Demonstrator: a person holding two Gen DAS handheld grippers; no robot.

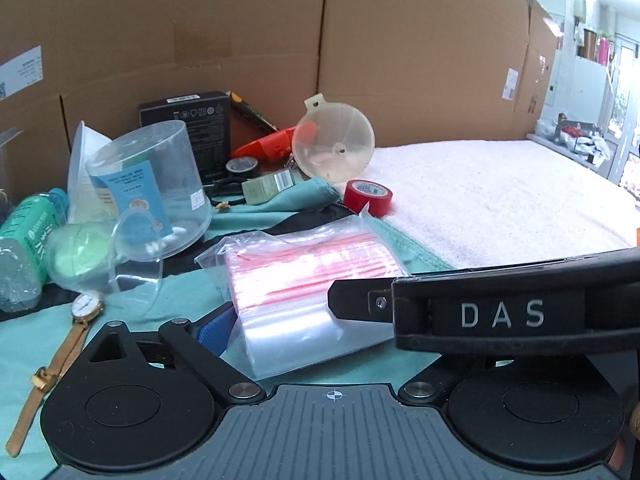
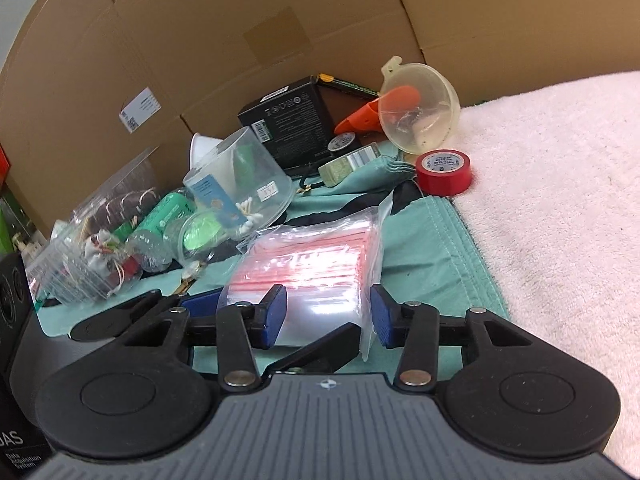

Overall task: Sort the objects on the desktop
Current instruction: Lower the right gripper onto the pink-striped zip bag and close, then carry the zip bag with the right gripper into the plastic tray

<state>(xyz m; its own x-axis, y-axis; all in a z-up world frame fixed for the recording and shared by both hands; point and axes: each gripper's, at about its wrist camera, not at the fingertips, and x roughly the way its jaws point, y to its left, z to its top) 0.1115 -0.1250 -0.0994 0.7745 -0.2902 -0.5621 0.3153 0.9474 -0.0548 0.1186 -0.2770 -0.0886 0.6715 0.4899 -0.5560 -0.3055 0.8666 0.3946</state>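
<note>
A clear packet of red-striped zip bags [image 1: 304,280] [image 2: 316,272] lies on the teal cloth [image 1: 24,344] [image 2: 436,248]. My right gripper [image 2: 328,312] is open, its blue pads on either side of the packet's near end. The right gripper's black body [image 1: 504,312] crosses the left wrist view over the packet. My left gripper [image 1: 280,328] is beside the packet; only its left blue pad [image 1: 216,328] shows, the other finger is hidden. A red tape roll [image 1: 368,196] [image 2: 444,174] sits at the towel's edge.
Clutter at the back left: a clear tub of cotton swabs [image 1: 156,184] [image 2: 244,184], a plastic funnel [image 1: 332,142] [image 2: 418,112], a black box [image 1: 188,128] [image 2: 292,120], a green bottle [image 1: 28,236], a wristwatch [image 1: 80,316]. A pinkish towel [image 1: 500,200] [image 2: 560,200] lies right. Cardboard walls [image 1: 280,40] stand behind.
</note>
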